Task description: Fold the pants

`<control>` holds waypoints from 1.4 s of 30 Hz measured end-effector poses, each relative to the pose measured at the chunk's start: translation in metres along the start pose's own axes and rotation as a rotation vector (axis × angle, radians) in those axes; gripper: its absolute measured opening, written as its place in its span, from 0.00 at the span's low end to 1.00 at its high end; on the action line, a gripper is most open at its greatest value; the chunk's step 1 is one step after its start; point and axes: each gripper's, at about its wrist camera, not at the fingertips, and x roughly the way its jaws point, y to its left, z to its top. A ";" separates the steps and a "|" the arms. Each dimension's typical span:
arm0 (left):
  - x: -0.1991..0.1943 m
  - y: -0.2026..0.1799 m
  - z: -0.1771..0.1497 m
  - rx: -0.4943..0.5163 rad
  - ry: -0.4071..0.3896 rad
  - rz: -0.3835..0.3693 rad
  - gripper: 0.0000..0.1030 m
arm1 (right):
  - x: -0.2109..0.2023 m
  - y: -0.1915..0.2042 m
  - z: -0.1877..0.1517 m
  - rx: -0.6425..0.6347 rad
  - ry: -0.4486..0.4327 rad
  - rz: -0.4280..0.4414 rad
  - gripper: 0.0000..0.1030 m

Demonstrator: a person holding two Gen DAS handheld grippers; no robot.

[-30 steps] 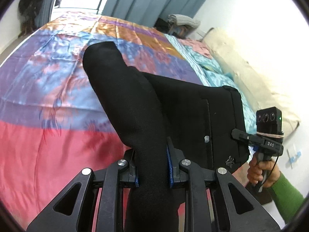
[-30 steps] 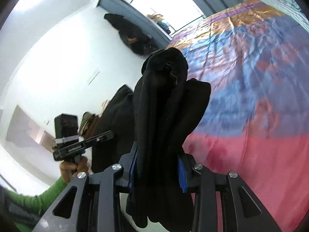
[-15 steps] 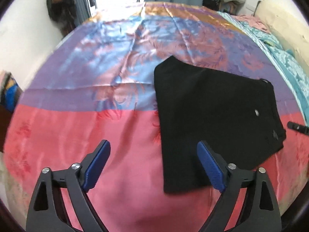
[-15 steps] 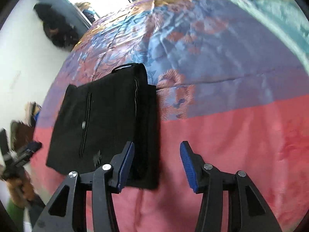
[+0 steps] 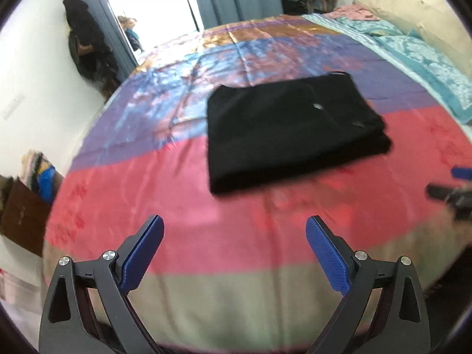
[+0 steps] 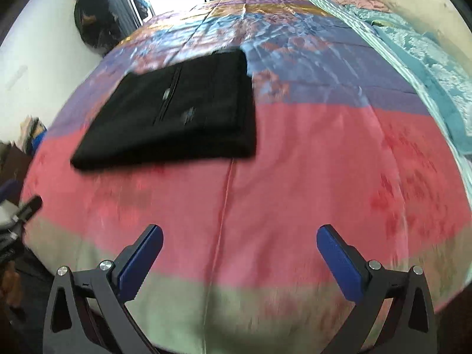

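Note:
The black pants [image 5: 289,129] lie folded in a flat rectangle on the striped satin bedspread [image 5: 206,212]; they also show in the right wrist view [image 6: 180,115], up and to the left. My left gripper [image 5: 234,247] is open and empty, well back from the pants near the bed's front edge. My right gripper [image 6: 239,253] is open and empty, also back near the front edge. The right gripper's tip [image 5: 451,188] shows at the right edge of the left wrist view. The left gripper's tip [image 6: 23,209] shows at the left edge of the right wrist view.
Turquoise bedding [image 5: 421,59] and a cream pillow [image 5: 413,6] lie along the bed's right side. Dark clothes [image 5: 85,44] hang on the left wall by a bright doorway. A brown cabinet [image 5: 20,215] with piled items stands left of the bed.
Both grippers were shut on the pants a second ago, then let go and opened. The pants now lie folded on the bed and both grippers have pulled back toward the front edge.

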 end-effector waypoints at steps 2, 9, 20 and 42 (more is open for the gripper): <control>-0.014 -0.003 -0.008 -0.022 0.017 -0.029 0.95 | -0.011 0.006 -0.022 -0.002 -0.002 -0.022 1.00; -0.059 -0.006 -0.023 -0.040 -0.021 0.001 0.95 | -0.069 0.016 -0.061 0.023 -0.083 -0.056 1.00; -0.126 -0.004 -0.023 -0.057 -0.081 -0.035 0.95 | -0.164 0.049 -0.057 -0.068 -0.232 -0.080 1.00; -0.184 0.019 -0.054 -0.085 -0.047 -0.058 0.98 | -0.230 0.103 -0.102 -0.099 -0.247 -0.051 1.00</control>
